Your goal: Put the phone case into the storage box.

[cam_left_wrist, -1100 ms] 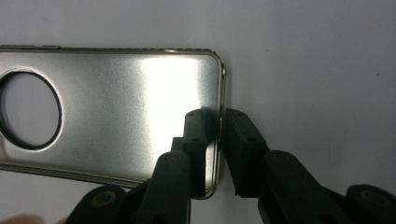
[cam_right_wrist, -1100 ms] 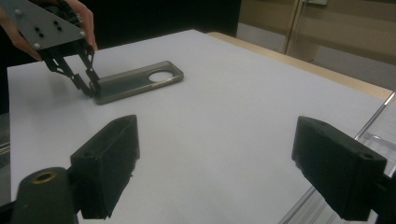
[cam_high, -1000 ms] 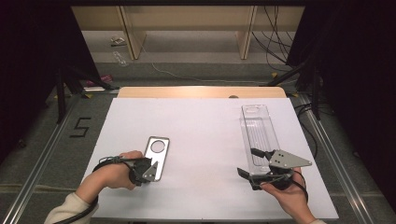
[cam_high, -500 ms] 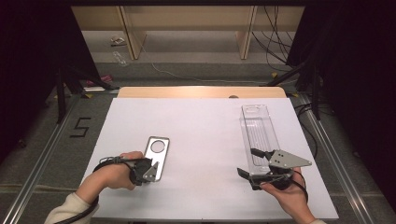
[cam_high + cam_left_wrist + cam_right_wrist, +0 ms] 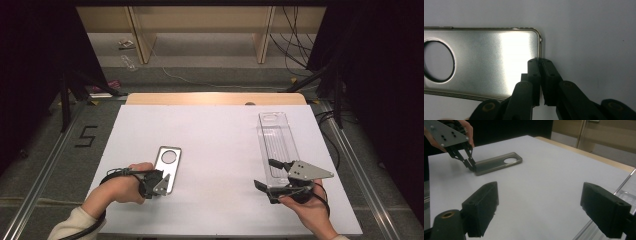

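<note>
White table (image 5: 220,140) carries a clear plastic tray (image 5: 276,142) at right and a metal phone case (image 5: 167,162) at lower left, lying flat. Left gripper (image 5: 161,184) has just been closing; its jaws pinch the case's near end rim. Right gripper (image 5: 270,176) hangs wide open beside the tray's near end, holding nothing.

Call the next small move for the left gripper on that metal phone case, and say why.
Probably a slight lift of the pinched end. The left gripper has just been closing, and its jaws now pinch the short edge of the phone case, which lies flat on the white table. The right gripper is open beside the clear plastic tray, holding nothing. A small lift would test the grip.
</note>
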{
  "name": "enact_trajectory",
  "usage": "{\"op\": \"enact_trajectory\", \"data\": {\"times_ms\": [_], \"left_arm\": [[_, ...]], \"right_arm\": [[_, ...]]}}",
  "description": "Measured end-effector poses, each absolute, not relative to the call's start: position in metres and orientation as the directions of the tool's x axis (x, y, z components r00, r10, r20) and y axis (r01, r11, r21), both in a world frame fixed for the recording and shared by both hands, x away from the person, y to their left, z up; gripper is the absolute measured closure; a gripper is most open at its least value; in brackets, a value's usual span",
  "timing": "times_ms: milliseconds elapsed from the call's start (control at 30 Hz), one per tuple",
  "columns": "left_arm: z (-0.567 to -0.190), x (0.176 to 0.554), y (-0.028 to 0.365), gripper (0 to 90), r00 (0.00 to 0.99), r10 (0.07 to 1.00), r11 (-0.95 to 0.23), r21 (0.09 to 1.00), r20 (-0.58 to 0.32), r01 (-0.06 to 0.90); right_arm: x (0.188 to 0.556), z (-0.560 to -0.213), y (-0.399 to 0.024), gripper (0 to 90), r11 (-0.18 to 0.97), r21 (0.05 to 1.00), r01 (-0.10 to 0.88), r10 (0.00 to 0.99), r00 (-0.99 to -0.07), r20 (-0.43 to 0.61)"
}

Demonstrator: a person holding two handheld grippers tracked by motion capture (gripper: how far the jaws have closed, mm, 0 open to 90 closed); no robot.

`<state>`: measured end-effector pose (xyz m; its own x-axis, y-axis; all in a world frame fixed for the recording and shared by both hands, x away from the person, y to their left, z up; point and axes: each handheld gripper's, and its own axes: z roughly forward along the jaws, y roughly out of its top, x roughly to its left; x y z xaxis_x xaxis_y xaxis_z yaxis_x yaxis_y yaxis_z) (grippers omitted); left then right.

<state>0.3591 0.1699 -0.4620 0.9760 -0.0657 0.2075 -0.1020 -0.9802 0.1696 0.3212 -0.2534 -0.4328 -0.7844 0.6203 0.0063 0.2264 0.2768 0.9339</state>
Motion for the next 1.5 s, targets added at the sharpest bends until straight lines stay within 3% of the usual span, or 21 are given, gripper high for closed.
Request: {"op": "enact_trajectory", "data": {"times_ms": [900,1500], "left_arm": [[-0.457,0.354,0.167,88.1,0.965,-0.095,-0.967,0.209,0.244,-0.148],[-0.444,0.343,0.157,88.4,0.933,0.02,-0.934,0.341,0.36,-0.112]], "right_arm": [[0.321,-0.432,-0.254,16.1,0.274,0.936,0.222,0.619,-0.785,0.005],[0.321,-0.432,-0.254,16.2,0.279,0.935,0.219,0.618,-0.786,0.0]]}}
